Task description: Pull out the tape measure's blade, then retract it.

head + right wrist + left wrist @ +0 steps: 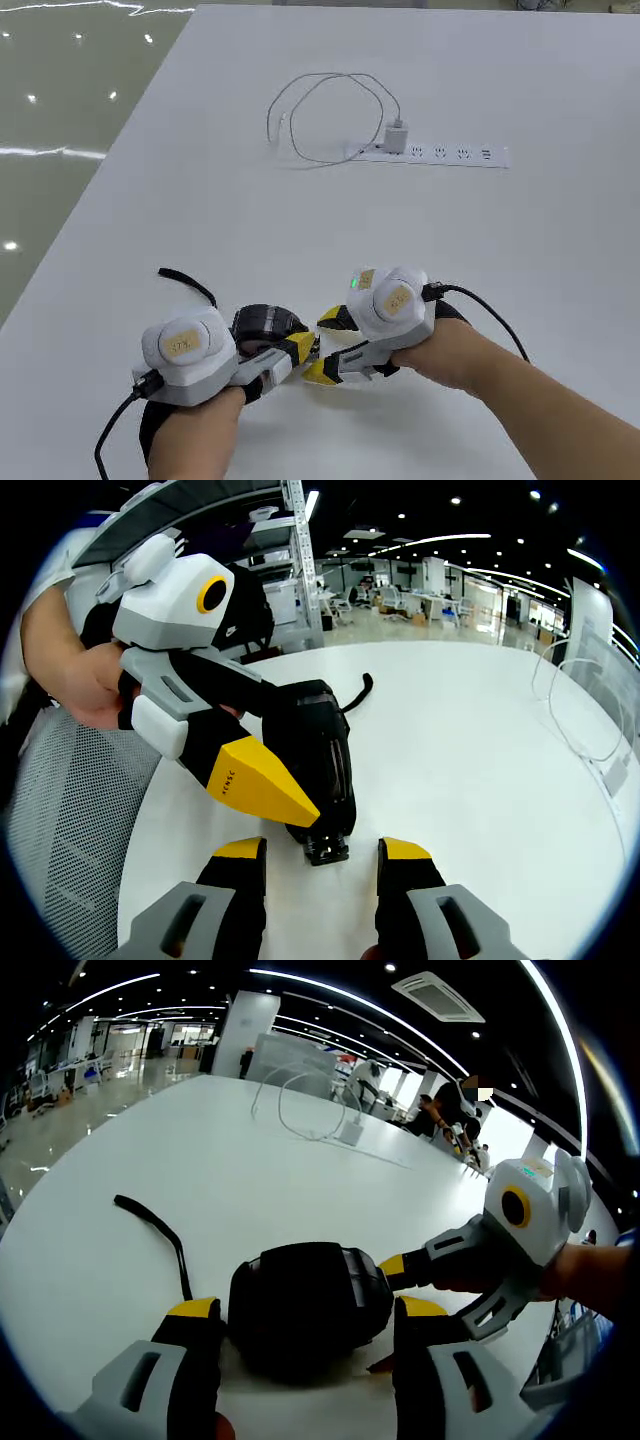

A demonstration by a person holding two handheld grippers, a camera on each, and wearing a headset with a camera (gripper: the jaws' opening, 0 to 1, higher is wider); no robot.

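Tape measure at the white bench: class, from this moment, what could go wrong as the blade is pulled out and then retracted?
1. The right gripper has its jaws open either side of the small blade end. If they close slightly off, they may miss it or slip, and the blade could snap back.
2. The left gripper clamps the rounded tape measure. The pull may twist it loose.
3. The loose strap trails on the table and could snag.

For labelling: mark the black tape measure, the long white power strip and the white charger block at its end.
Black tape measure [305,1305], left gripper view, middle of its case.
White power strip [462,155], head view, socket face.
White charger block [396,136], head view, its front.
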